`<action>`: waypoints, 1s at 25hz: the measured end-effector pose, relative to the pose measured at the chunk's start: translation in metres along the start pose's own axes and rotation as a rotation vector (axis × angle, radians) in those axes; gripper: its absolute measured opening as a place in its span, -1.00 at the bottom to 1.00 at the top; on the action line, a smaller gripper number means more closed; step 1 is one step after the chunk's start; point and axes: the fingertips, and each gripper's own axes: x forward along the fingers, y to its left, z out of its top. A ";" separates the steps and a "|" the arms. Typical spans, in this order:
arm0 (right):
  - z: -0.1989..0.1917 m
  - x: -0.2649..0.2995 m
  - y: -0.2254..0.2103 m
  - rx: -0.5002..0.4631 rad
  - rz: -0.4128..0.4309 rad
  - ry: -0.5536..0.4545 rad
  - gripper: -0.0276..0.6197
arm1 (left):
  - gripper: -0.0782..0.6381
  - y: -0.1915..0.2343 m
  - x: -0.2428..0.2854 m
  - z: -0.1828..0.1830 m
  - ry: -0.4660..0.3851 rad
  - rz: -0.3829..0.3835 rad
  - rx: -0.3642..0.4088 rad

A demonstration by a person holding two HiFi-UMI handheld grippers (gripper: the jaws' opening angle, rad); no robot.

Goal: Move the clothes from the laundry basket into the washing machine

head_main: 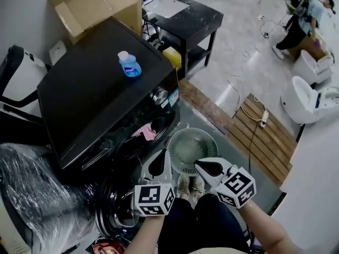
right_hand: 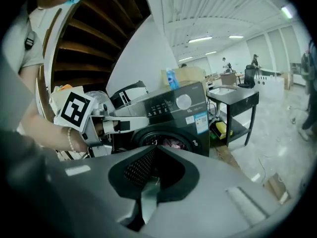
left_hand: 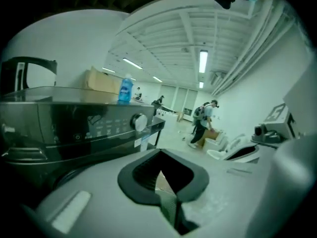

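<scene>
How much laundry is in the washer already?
Pink clothes already lie inside the washing machine. The left claw and right claw are shut, holding nothing. The round basket looks empty, so probably little is left.

Open test hall: ceiling strip lights (left_hand: 203,62), cardboard box (head_main: 98,4), freestanding washing machine (head_main: 100,94) and toilets (head_main: 299,102) on grey floor (head_main: 233,30).

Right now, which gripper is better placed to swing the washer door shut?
Right, probably. The right gripper hangs over the rim of the open door, fingers shut and empty; the left gripper, also shut, sits off its edge.
</scene>
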 end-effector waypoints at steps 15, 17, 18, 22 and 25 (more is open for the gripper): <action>0.093 -0.121 0.035 -0.222 -0.075 -0.147 -0.85 | -0.77 -0.121 -0.060 0.058 0.013 -0.269 0.157; 0.098 -0.123 0.036 -0.247 -0.080 -0.142 -0.85 | -0.77 -0.124 -0.062 0.057 0.023 -0.284 0.171; 0.099 -0.123 0.038 -0.258 -0.076 -0.138 -0.85 | -0.77 -0.125 -0.063 0.056 0.030 -0.293 0.170; 0.106 -0.121 0.046 -0.301 -0.053 -0.133 -0.85 | -0.77 -0.121 -0.068 0.053 0.058 -0.317 0.156; 0.106 -0.118 0.056 -0.325 -0.021 -0.127 -0.85 | -0.77 -0.110 -0.070 0.052 0.066 -0.292 0.135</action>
